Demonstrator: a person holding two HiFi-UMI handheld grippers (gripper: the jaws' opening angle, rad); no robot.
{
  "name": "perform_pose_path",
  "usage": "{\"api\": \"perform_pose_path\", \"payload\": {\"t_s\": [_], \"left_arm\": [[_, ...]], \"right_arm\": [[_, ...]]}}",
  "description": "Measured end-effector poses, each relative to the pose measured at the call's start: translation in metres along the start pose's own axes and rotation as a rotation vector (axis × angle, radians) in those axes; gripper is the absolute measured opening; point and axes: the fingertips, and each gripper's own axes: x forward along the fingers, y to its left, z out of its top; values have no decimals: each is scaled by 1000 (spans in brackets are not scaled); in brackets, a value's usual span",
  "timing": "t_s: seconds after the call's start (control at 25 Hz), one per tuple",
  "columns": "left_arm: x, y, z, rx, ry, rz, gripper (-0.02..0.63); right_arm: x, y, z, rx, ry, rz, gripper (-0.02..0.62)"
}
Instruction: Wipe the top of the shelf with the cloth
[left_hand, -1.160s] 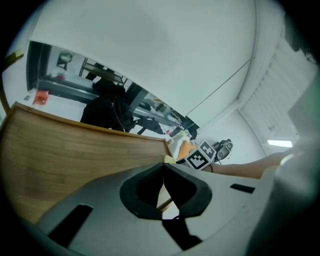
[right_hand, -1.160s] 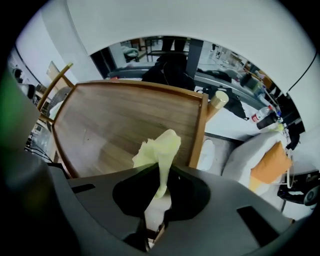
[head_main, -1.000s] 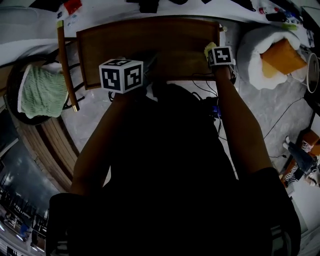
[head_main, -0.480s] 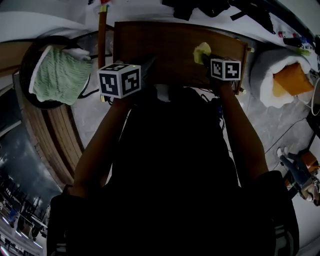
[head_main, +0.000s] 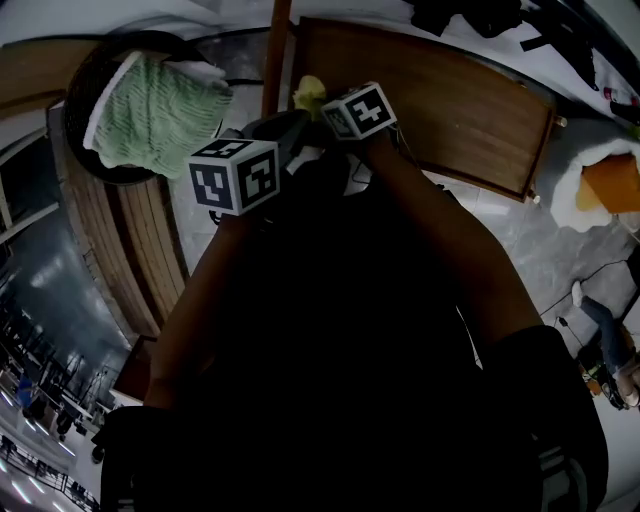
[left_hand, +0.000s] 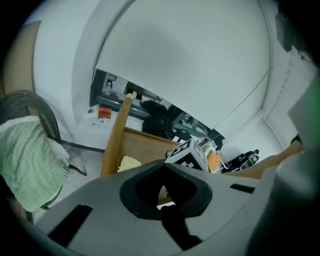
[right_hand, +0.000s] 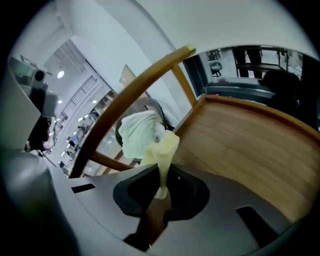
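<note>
Right tongs (right_hand: 159, 186) clenched on yellow cloth (right_hand: 161, 150). Cloth at end of wooden shelf top (right_hand: 250, 145), by wooden post (right_hand: 135, 85); contact unclear. Left tongs (left_hand: 162, 192) clenched, empty. Guess: mid-wipe, at end of pass; clean area not judgeable.

Dim, fisheye-warped frames; dark vignetted edges, soft focus nearby.

Shelf top (head_main: 440, 110): brown wood, long grain.
We note a pale yellow cloth (head_main: 309, 93) at its left end, by the corner; we cannot tell if it presses the wood. The shelf stands on grey marbled floor (head_main: 550, 250).
</note>
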Motion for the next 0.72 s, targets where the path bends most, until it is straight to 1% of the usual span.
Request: {"api": "perform_pose_path", "payload": {"t_s": [0.16,0.24,0.32,0.4,0.52,0.72], "left_arm": [[-11,18,-10,-16,8,12,11],[-15,25,-13,-12,9,7,11],[-16,30,-16,-15,20,-2,11],[-11,29,-19,-17,37,-15,11],[1,18,-18,0,53,-47,11],[27,-5,-13,39,74,-87,11]], "right_arm": [[35,4,-11,-122,120,-58,46],[41,6,-11,-169,155,-71,46],[43,10,-11,-194,177,-73,46],[44,10,-11,-202,188,-75,45],[34,2,-23,-168,221,-67,46],[-1,-33,-46,-146,212,-114,46]]}}
